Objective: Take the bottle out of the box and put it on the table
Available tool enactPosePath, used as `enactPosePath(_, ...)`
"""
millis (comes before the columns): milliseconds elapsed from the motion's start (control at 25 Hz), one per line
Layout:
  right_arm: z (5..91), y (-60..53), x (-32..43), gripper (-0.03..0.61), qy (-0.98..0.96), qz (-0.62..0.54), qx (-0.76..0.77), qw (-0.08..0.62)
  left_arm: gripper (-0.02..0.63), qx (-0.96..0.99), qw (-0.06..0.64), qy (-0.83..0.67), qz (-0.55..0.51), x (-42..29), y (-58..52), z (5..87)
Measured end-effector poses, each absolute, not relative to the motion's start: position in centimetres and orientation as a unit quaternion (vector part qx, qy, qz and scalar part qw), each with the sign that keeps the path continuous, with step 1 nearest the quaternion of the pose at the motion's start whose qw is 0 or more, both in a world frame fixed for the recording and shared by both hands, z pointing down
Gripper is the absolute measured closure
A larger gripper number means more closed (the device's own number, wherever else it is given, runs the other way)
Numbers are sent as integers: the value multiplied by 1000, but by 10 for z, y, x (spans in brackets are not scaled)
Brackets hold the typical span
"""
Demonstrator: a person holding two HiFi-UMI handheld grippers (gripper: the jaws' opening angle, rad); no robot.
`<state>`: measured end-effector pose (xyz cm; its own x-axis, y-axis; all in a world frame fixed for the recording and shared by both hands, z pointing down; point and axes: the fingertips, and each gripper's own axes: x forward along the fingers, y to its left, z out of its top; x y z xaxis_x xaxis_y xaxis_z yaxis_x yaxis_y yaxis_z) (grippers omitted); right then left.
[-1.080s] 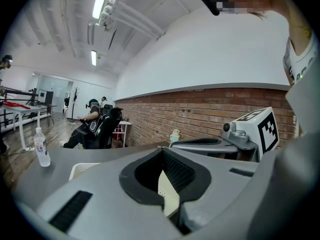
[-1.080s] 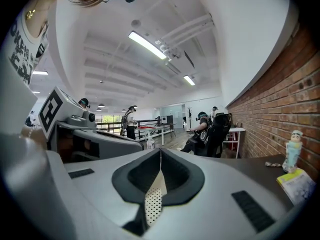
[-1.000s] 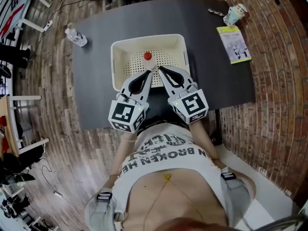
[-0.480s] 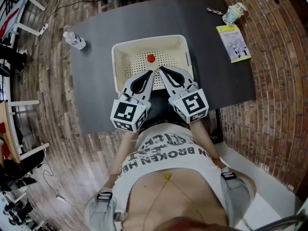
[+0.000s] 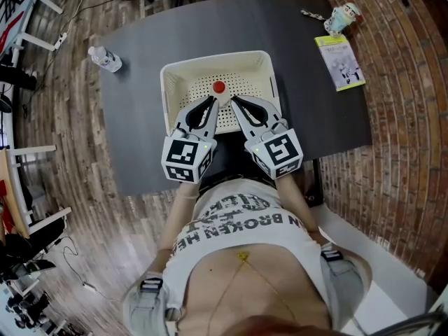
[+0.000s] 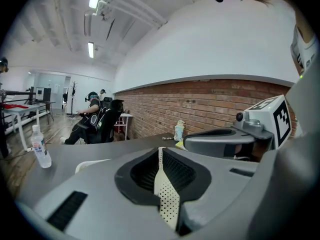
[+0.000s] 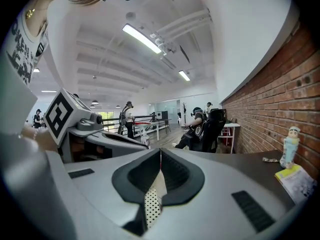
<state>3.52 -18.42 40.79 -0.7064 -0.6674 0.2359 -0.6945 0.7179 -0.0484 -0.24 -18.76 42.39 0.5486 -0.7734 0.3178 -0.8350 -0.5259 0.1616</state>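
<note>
Head view shows the bottle (image 5: 219, 87) only as a red cap, so it probably stands upright, near the middle of the cream perforated box (image 5: 183, 64). The box sits on the dark table (image 5: 140, 131). The left gripper (image 5: 212, 101) and the right gripper (image 5: 233, 101) hang side by side over the near rim of the box, with their tips just short of the cap. Both have the jaws pressed together and hold nothing. The risk is that jaws going in closed push the bottle over, and that two grippers so close knock each other. Another water bottle (image 5: 105, 58) stands at the table's far left corner, well apart.
</note>
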Motion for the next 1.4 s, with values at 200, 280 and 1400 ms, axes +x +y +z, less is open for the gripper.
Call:
enactPosePath(200, 413, -189, 40, 569, -920, 73, 372, 103, 580, 867, 147, -460, 126, -4, -203, 438)
enactPosePath(280, 414, -191, 43, 569, -918, 76, 375, 103, 502, 866, 150, -456, 142, -3, -208, 447)
enactPosePath(1400, 427, -210, 57, 569, -909, 92, 391, 110, 454, 866, 132, -433, 213, 18, -240, 488)
